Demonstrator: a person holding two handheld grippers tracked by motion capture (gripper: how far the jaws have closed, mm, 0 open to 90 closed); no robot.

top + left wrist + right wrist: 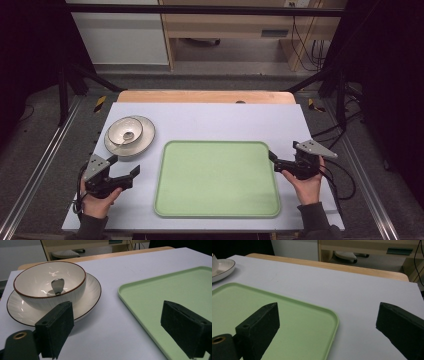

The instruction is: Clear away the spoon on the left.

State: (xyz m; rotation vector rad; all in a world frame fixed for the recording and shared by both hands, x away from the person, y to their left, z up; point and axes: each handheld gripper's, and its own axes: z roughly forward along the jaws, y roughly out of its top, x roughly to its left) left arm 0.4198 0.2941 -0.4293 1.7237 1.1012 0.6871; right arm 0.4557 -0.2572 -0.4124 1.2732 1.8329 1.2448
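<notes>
left gripper point(125, 172): jaws apart, empty, aimed at bowl point(125, 131) on plate point(145, 142) | right gripper point(274, 159): jaws apart, empty, beside tray point(217, 210), probably for steadying

Your white bowl point(125, 131) with brown rim sat upright on its matching plate point(144, 141), upper left of the high view, spoon point(57, 286) inside. Green tray point(217, 212) lay flat, centre frame, apart from the plate.
</notes>
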